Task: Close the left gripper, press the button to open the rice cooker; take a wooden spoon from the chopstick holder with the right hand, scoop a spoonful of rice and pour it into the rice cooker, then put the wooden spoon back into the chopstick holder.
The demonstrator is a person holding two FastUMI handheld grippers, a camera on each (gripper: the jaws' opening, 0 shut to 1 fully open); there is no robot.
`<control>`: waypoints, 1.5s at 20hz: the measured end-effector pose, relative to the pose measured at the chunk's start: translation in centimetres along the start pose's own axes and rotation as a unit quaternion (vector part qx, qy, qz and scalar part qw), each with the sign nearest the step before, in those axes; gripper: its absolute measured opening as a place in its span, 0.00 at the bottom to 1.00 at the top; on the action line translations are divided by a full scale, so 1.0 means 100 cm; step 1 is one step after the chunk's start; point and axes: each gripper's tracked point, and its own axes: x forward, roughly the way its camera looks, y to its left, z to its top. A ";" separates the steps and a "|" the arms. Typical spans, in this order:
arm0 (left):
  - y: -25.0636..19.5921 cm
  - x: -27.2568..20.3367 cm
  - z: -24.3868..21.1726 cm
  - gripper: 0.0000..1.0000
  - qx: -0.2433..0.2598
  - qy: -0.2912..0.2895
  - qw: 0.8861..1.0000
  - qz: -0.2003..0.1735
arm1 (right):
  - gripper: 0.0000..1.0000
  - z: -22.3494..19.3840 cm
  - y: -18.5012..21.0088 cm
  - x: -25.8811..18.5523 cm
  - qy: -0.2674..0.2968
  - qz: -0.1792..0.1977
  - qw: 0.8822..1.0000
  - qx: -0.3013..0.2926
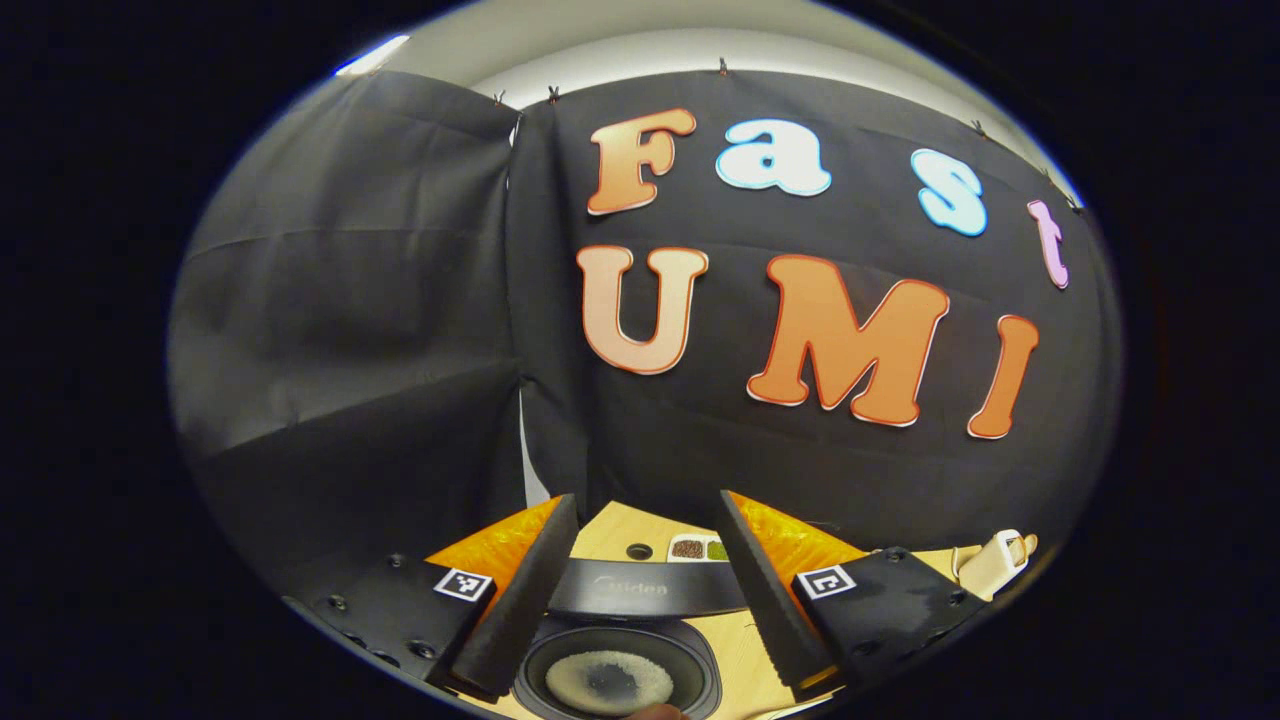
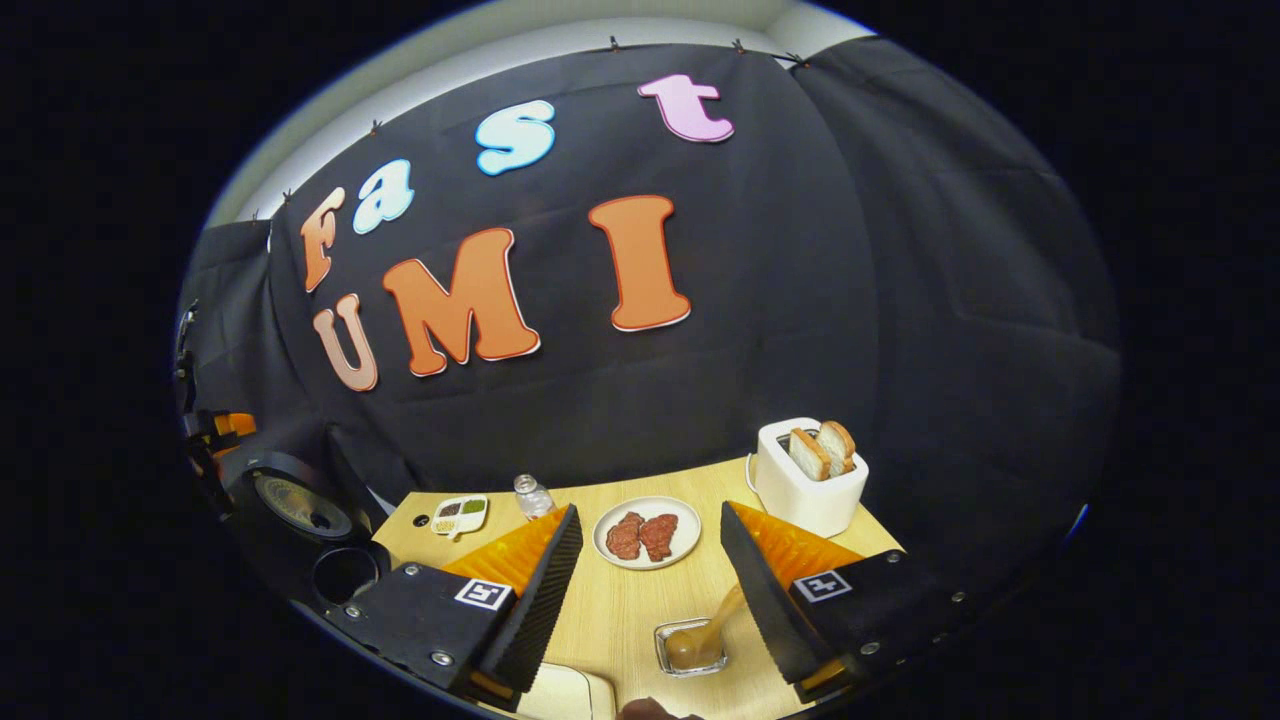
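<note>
While both grippers stand open and empty, the spoon (image 2: 712, 622) is seen just ahead of the right gripper (image 2: 650, 590), handle leaning toward its right finger.

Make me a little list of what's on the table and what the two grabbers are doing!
rice cooker: lid up, rice inside
left gripper: open, above the cooker
right gripper: open, holding nothing
wooden spoon: resting in a small clear holder
plate: two reddish pieces on it
toaster: two bread slices sticking up
table: light wood
</note>
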 end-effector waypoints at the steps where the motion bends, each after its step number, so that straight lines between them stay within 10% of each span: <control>1: 0.002 0.014 -0.010 0.95 -0.001 0.018 1.000 0.009 | 0.87 0.001 0.009 -0.001 0.002 0.004 1.000 -0.007; 14: 0.023 0.008 -0.095 0.97 0.037 0.188 0.981 0.038 | 0.87 -0.020 0.112 0.010 0.048 0.070 0.995 -0.057; 30: 0.025 -0.043 -0.254 1.00 0.034 0.407 0.912 0.041 | 0.87 -0.045 0.144 0.010 0.076 0.112 0.987 -0.090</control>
